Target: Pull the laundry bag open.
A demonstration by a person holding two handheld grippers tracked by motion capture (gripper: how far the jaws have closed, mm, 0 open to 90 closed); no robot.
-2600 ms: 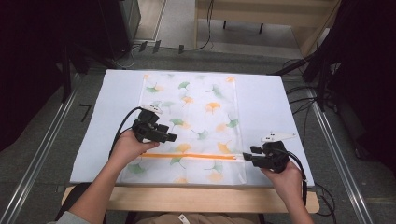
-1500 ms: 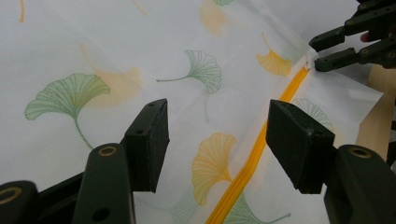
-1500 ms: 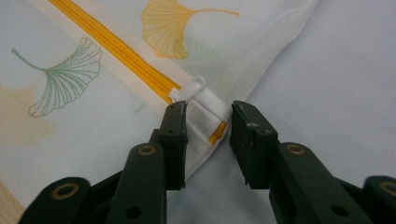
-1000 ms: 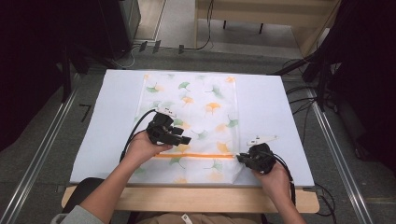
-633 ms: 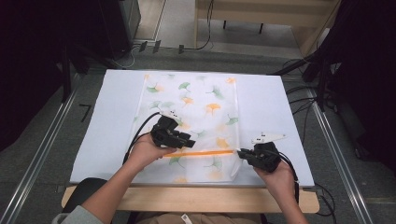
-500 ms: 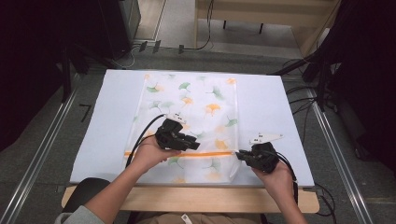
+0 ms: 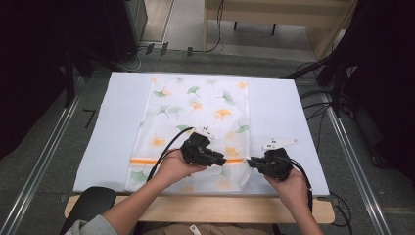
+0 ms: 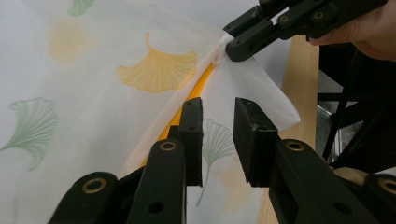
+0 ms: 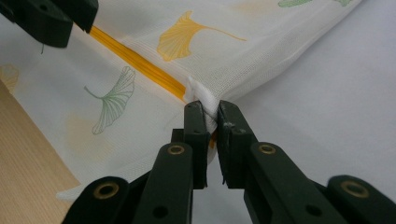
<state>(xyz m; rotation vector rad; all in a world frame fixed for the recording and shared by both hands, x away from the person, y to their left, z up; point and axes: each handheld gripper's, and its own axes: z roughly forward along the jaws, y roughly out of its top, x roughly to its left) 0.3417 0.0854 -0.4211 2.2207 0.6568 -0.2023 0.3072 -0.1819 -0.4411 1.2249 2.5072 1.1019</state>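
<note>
A white mesh bag (image 7: 195,105) printed with ginkgo leaves lies flat on the white mat, an orange zipper (image 7: 142,160) running across its near end. My right gripper (image 7: 250,163) is shut on the bag's right edge at the zipper's end (image 9: 211,119), bunching the white fabric between its pads. My left gripper (image 7: 221,160) hovers over the zipper a short way left of it. Its jaws have just been closing and stand a little apart (image 8: 217,140), with bare fabric in the gap and the zipper (image 8: 198,91) passing behind one jaw.
The white mat (image 7: 293,112) covers the table, with a wooden edge (image 7: 220,208) along the near side. A black stool (image 7: 90,200) sits at the lower left. Metal rails (image 7: 46,156) run down both sides, with cables (image 7: 318,103) at the right.
My left gripper has slid to the right along the orange zipper toward the right gripper, and its jaws have narrowed. The right gripper has kept its hold in place.
</note>
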